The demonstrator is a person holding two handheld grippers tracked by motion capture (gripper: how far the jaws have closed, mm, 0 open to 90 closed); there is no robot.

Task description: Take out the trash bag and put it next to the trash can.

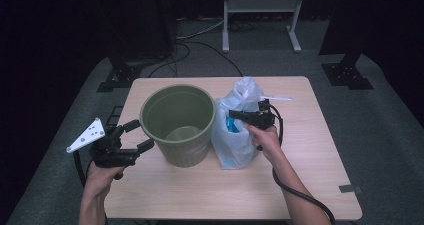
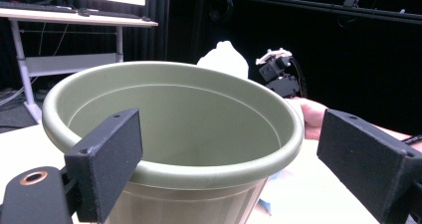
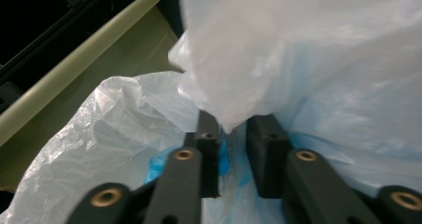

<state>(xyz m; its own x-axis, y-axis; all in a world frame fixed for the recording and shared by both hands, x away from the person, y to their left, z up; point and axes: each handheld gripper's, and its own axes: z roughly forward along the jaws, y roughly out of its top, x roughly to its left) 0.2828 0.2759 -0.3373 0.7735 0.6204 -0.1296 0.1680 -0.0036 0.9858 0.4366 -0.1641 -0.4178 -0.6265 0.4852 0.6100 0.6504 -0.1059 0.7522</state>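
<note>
High view, from the near edge of the wooden table (image 1: 300, 185) outward: the left gripper (image 1: 134, 135) sits at the near left with its jaws spread wide, holding nothing, just beside the olive-green plastic bin (image 1: 178, 122). To the bin's right, touching it, slumps a translucent white plastic bag (image 1: 235, 130) with something blue inside. The right gripper (image 1: 235, 114) is pushed into the bag's side; in the right gripper view its jaws stand a little apart with a fold of film hanging between the pads, not clearly pinched. To do this well, I'd close fully on gathered film near the bag's top rather than one thin layer, and steady the bin with the left. What the blue contents are is hard to tell, and the bag's far side is hidden.
</note>
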